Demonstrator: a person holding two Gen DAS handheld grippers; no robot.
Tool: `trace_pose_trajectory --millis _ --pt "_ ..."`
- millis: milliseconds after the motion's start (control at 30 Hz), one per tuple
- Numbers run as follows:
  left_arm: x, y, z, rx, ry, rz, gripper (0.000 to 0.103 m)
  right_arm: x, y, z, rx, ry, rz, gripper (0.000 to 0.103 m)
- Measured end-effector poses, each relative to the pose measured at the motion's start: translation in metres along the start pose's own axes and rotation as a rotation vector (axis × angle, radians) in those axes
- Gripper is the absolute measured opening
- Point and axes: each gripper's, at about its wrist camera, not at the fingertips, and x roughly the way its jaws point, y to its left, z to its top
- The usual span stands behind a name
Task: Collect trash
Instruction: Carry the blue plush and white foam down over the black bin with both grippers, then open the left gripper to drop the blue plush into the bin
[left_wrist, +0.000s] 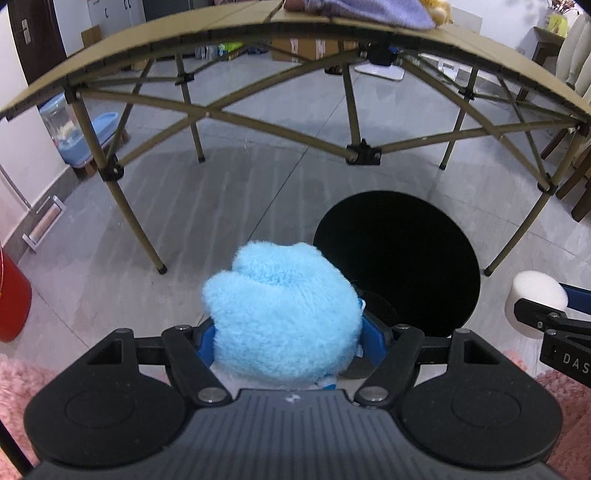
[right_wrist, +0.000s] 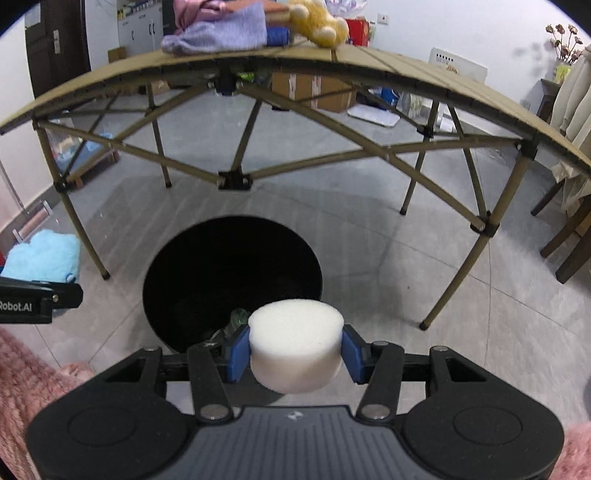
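My left gripper (left_wrist: 286, 339) is shut on a fluffy light-blue plush (left_wrist: 282, 314) and holds it above the floor, just left of a round black bin (left_wrist: 402, 254). My right gripper (right_wrist: 294, 354) is shut on a white foam cylinder (right_wrist: 295, 343) and holds it over the near rim of the black bin (right_wrist: 232, 273). Some crumpled clear trash (right_wrist: 236, 321) lies inside the bin. The foam cylinder also shows at the right edge of the left wrist view (left_wrist: 537, 293). The plush also shows at the left edge of the right wrist view (right_wrist: 44, 254).
A tan folding table (right_wrist: 369, 62) stands behind the bin on thin crossed legs (right_wrist: 458, 269). On it lie a purple cloth (right_wrist: 221, 35) and a yellow plush toy (right_wrist: 317, 22). Cardboard boxes (right_wrist: 314, 88) sit beyond. A red container (left_wrist: 11, 295) is at left. Pink rug (right_wrist: 22, 387) lies near me.
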Motion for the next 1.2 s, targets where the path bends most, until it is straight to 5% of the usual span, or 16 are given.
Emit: trace_pose_trajectory --millis 800,1200 --pt "0.050 0.001 -0.004 -0.018 0.200 0.013 0.074 0.055 -0.028 -0.014 0.101 0.115 -0.008 0.051" --pt "0.055 -0.023 0.013 0.033 0.186 0.009 0.074 0.063 -0.041 -0.010 0.135 0.100 -0.033 0.051"
